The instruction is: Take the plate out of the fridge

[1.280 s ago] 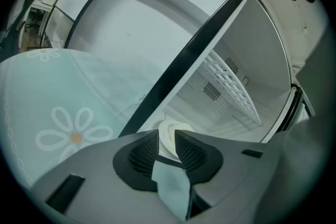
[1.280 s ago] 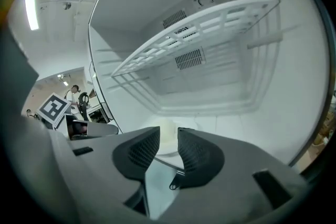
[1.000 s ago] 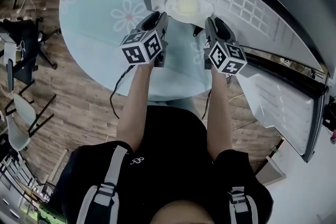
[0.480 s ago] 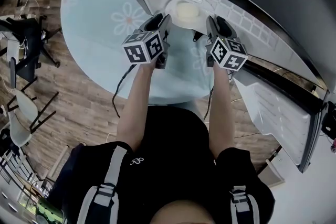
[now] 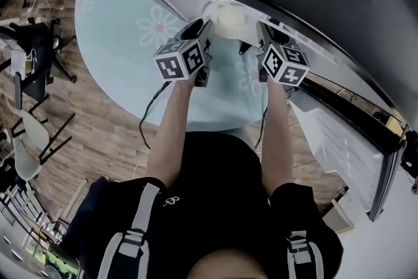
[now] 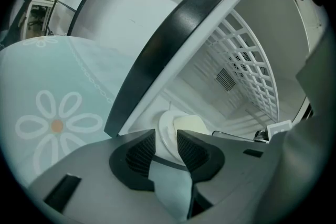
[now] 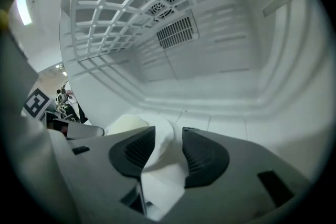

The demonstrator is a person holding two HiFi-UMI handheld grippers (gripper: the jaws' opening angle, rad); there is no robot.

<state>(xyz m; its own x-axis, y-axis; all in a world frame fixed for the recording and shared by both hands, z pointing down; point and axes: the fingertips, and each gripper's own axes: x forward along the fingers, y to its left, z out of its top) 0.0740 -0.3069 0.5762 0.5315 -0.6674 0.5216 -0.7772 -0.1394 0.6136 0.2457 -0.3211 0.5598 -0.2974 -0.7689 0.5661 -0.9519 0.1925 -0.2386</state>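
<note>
A white plate (image 5: 225, 17) with a pale yellow lump of food (image 6: 190, 124) on it sits on the floor of the open white fridge (image 7: 220, 76). My left gripper (image 5: 200, 28) is at the plate's left rim. Its jaws are opening, and the rim (image 6: 167, 131) lies in the gap between the pads with no pad pressing on it. My right gripper (image 5: 263, 31) is at the right rim. Its jaws stand wide, with the plate's edge (image 7: 164, 140) loose between them. The food (image 7: 126, 124) shows to the left of the right jaws.
A white wire shelf (image 7: 121, 2) hangs above the plate inside the fridge. The fridge door (image 5: 349, 140) swings open at the right. A round table with a pale flower-print cloth (image 5: 124, 16) lies under the grippers. Chairs (image 5: 26, 55) stand on the wood floor at left.
Both grippers have moved forward to the plate's two sides, and their jaws have widened around its rim. The head view has tilted, so more of the fridge's dark top shows.
</note>
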